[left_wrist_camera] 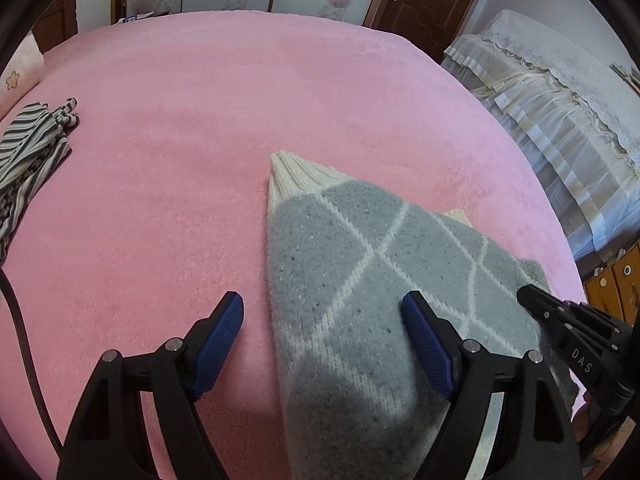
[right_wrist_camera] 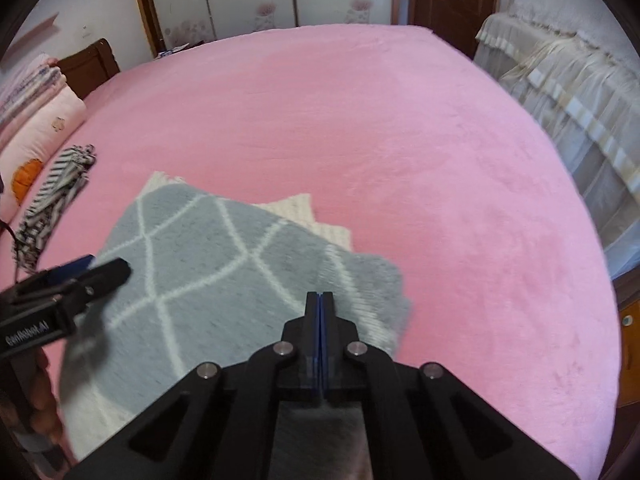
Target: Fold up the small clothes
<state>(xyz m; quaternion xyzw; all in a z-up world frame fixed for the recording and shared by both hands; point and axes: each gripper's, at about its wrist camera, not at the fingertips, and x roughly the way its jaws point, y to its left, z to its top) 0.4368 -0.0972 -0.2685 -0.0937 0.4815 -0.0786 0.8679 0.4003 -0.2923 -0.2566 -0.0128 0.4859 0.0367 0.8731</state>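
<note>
Left wrist view: the left claw [left_wrist_camera: 322,320] stands wide open with nothing pinched. Its 2 blue-padded fingers [left_wrist_camera: 218,344] straddle the left edge of the grey diamond-pattern knit [left_wrist_camera: 360,272]; one finger hangs over the pink blanket [left_wrist_camera: 200,120], the other over the knit. The knit's cream ribbed edge [left_wrist_camera: 300,174] lies ahead of the claw. A striped garment [left_wrist_camera: 28,152] lies well apart, ahead and far left. The right claw [left_wrist_camera: 536,300] pokes in from the right over the knit.

Right wrist view: the right claw [right_wrist_camera: 320,300] is fully closed, pads pressed together, above the knit [right_wrist_camera: 200,260]; whether fabric is caught between them I cannot tell. The left claw [right_wrist_camera: 108,272] enters at left. The striped garment [right_wrist_camera: 60,188] lies ahead and far left.
</note>
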